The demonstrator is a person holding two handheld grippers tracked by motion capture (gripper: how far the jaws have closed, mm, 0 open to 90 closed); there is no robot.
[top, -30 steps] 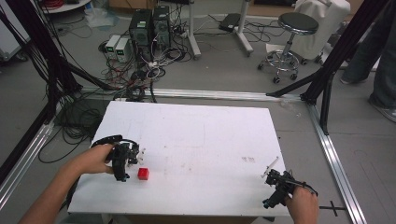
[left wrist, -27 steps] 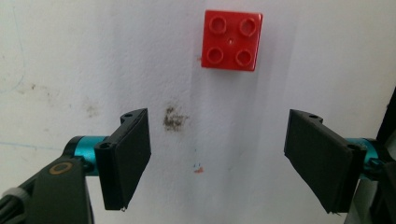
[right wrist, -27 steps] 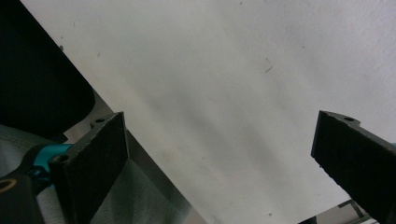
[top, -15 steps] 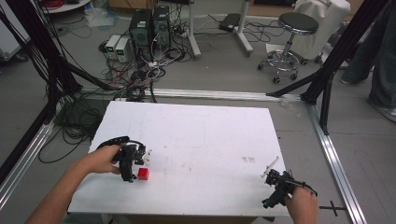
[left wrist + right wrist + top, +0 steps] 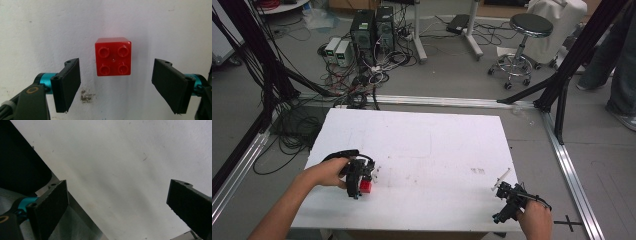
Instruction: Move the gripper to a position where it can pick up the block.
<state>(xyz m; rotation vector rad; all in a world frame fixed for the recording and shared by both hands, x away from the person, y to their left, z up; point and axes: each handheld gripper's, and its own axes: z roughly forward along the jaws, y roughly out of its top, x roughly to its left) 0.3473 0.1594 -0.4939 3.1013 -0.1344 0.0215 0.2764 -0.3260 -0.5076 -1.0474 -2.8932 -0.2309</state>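
Left tool (image 5: 116, 85) pointing down, jaws spread wide, gripping nothing. Right tool (image 5: 120, 207) low at near edge, jaws wide too.

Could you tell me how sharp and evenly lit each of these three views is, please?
High view: soft and a little blurred overall, with the white table bright and nearly washed out. Left gripper view: crisp on the red brick and its four studs, evenly lit with only a faint shadow. Right gripper view: the tabletop carries broad, soft diagonal shadow bands, and the corner beyond the table's edge is very dark.
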